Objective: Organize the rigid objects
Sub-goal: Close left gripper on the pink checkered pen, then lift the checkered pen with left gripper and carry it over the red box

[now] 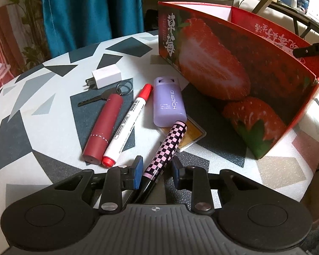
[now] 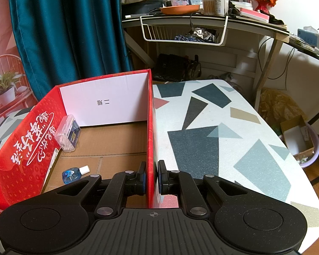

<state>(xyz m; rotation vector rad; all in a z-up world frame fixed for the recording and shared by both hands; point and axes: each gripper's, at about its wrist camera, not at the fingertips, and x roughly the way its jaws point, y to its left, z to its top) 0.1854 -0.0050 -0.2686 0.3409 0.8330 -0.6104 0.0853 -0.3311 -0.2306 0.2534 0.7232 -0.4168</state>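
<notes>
- Checkered pink-and-black pen (image 1: 165,146): lies slanted between the blue pads of the left gripper (image 1: 157,171); left pad touches its dark lower end, right pad stands just off it, so a firm hold cannot be confirmed. Its far tip rests over a yellow card (image 1: 192,136).
- Purple bottle (image 1: 169,103): just beyond the pen tip, lying flat on the patterned table (image 1: 42,110).
- Red-capped white marker (image 1: 127,125): left of the bottle, beside a dark red tube (image 1: 103,127).
- Key with ring (image 1: 104,97): behind the tube; white charger plug (image 1: 105,75) beyond it.
- Strawberry box (image 2: 152,127): right gripper (image 2: 152,178) has its fingers narrowly closed on the box's right wall, one inside, one outside.
- Box contents: clear plastic case (image 2: 67,132) against the left wall; small blue dropper bottle (image 2: 72,174) on the cardboard floor nearer the gripper.
</notes>
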